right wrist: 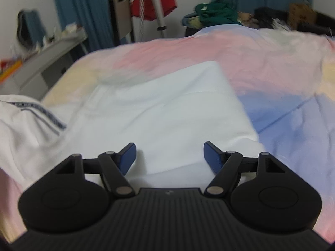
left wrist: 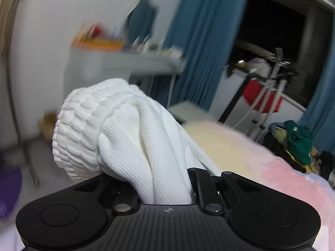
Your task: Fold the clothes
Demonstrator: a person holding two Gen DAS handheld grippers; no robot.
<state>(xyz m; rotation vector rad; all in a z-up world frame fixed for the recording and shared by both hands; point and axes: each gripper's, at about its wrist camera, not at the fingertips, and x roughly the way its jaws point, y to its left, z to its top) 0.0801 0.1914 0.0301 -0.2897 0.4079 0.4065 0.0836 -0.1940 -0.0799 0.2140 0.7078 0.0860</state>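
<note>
Black ribbed claw (right wrist: 169,156), silver pivot screws, seemingly blue pads (right wrist: 127,156).

Both wrist cams look fwd along fingers, close over pastel bedspread (right wrist: 209,48); shared: blue curtain (left wrist: 201,41).

White ribbed garment (left wrist: 129,129); pastel pink-yellow-blue bedspread (right wrist: 240,48); teal curtains (left wrist: 201,41); blue pads (right wrist: 127,156).
</note>
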